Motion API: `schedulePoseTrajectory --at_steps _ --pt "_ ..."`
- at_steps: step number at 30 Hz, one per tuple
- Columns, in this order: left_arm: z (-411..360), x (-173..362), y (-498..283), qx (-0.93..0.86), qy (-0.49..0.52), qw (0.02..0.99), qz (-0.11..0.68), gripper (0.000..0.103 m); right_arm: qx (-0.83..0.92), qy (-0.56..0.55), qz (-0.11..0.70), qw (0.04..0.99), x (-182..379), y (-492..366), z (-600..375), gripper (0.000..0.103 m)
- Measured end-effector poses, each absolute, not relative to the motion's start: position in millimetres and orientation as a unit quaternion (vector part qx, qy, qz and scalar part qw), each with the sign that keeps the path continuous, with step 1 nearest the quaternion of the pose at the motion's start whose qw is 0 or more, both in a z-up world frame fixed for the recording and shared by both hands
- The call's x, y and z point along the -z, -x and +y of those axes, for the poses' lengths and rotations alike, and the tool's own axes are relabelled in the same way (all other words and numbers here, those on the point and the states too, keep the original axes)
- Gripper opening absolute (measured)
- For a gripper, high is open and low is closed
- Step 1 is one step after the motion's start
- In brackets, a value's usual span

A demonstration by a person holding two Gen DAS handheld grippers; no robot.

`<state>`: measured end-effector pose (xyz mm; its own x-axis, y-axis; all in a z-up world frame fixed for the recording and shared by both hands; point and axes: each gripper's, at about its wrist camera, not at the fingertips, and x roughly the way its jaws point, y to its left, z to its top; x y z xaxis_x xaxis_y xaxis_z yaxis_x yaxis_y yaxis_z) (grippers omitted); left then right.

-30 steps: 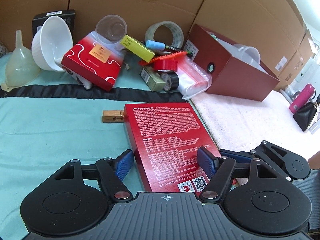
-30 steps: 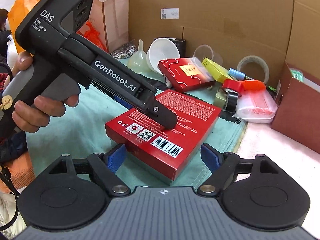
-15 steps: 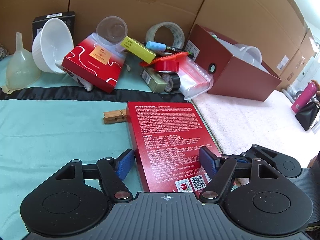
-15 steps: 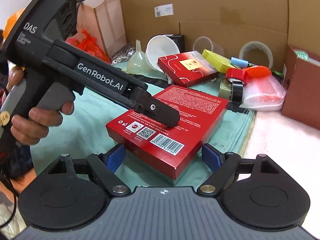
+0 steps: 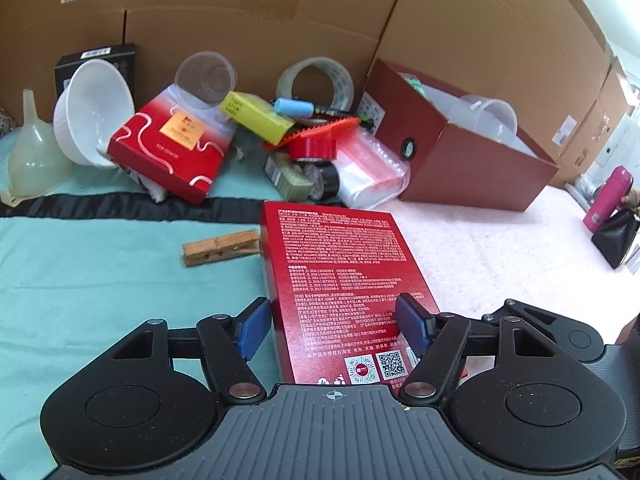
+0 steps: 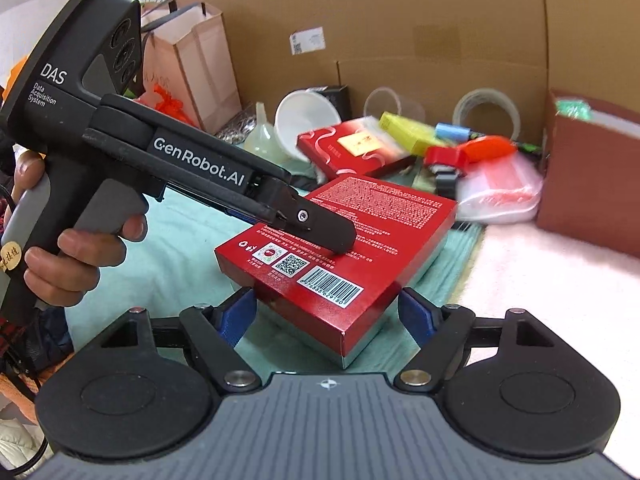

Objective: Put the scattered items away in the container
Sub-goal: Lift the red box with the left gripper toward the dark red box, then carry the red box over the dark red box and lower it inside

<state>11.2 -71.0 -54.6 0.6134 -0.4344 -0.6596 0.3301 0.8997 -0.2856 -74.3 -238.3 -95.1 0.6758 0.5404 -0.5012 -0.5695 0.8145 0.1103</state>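
Note:
A flat red box (image 5: 340, 272) with small printed text lies on the teal cloth; it also shows in the right wrist view (image 6: 352, 240), its near end raised. My left gripper (image 5: 334, 330) straddles the box's near end, pads beside its long edges; in the right wrist view one finger (image 6: 320, 224) lies on top of the box. My right gripper (image 6: 326, 314) is open, its pads either side of the box's near corner. The dark red container (image 5: 460, 152) stands at the back right with clear plastic cups inside.
A heap lies along the cardboard wall: white bowl (image 5: 94, 112), funnel (image 5: 34, 156), patterned red box (image 5: 172, 148), yellow box (image 5: 256, 118), tape roll (image 5: 316, 80), red tape dispenser (image 5: 316, 144), zip bags (image 5: 372, 168). A wooden clothespin (image 5: 220, 248) lies left of the box.
The right gripper has moved closer to the red box's near corner, and that end now looks lifted off the cloth. The left gripper stays around the box.

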Motion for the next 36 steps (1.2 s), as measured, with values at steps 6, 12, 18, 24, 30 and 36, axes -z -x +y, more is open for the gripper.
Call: schedulePoseTrajectory --at_steps 6,12,18,24,30,36 --pt "-91.5 37.1 -30.4 0.216 0.080 0.904 0.360 0.067 -0.289 0.031 0.240 0.926 80.0 57.7 -257.2 0.081" --pt "-114.6 11.7 -53.6 0.225 0.093 0.912 0.329 0.067 -0.269 0.038 0.203 0.941 57.1 39.0 -279.4 0.081" --pt "-141.3 -9.5 -72.4 0.211 0.073 0.928 0.299 0.068 -0.256 0.045 0.172 0.950 37.2 16.7 -299.6 0.078" --pt "-139.6 -13.9 -78.9 0.201 0.092 0.930 0.294 0.067 -0.258 0.051 0.159 0.952 32.9 4.4 -303.5 0.078" --pt "-149.6 -25.3 -77.1 0.195 0.075 0.939 0.274 0.070 -0.255 0.049 0.144 0.955 30.0 3.0 -308.6 0.077" --pt "-153.9 -32.8 -75.1 0.189 0.072 0.945 0.257 0.072 -0.254 0.047 0.134 0.957 24.5 3.1 -309.6 0.077"
